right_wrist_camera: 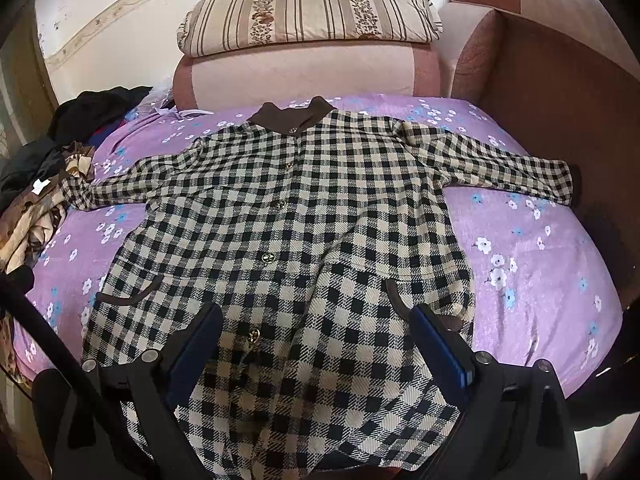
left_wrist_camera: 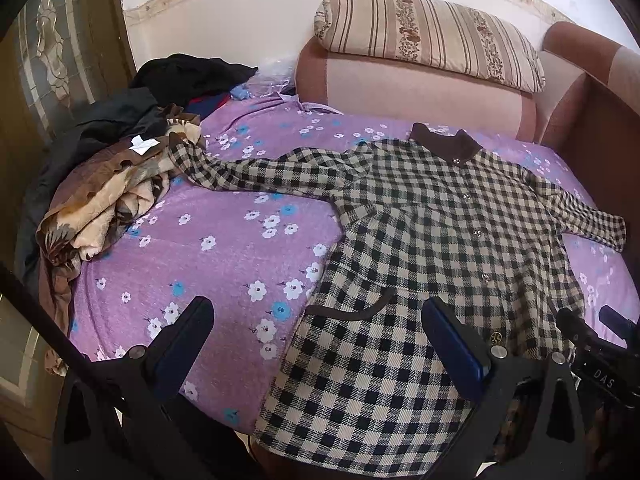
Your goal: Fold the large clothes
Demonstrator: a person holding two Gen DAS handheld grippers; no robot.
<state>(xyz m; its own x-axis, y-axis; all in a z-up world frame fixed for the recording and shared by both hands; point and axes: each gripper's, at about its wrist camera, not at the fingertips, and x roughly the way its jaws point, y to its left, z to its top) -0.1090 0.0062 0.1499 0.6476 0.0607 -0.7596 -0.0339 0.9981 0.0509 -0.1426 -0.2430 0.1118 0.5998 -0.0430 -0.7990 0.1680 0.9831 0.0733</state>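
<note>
A long black-and-cream checked coat (right_wrist_camera: 304,216) with a brown collar (right_wrist_camera: 292,118) lies face up, buttoned, spread flat on a purple flowered bedspread (right_wrist_camera: 532,264). Both sleeves stretch out sideways. In the left wrist view the same coat (left_wrist_camera: 432,240) fills the right half, and its left sleeve (left_wrist_camera: 240,170) reaches toward a clothes pile. My left gripper (left_wrist_camera: 316,320) hovers open over the coat's lower left edge near a brown-trimmed pocket (left_wrist_camera: 348,312). My right gripper (right_wrist_camera: 316,322) hangs open above the lower front of the coat. Neither holds anything. The right gripper's tips (left_wrist_camera: 588,324) show at the right edge.
A heap of brown, tan and black clothes (left_wrist_camera: 120,168) sits at the bed's left side. A pink rolled bolster (right_wrist_camera: 304,76) with a striped pillow (right_wrist_camera: 308,14) on it lies at the head. A brown padded wall (right_wrist_camera: 560,92) bounds the right side.
</note>
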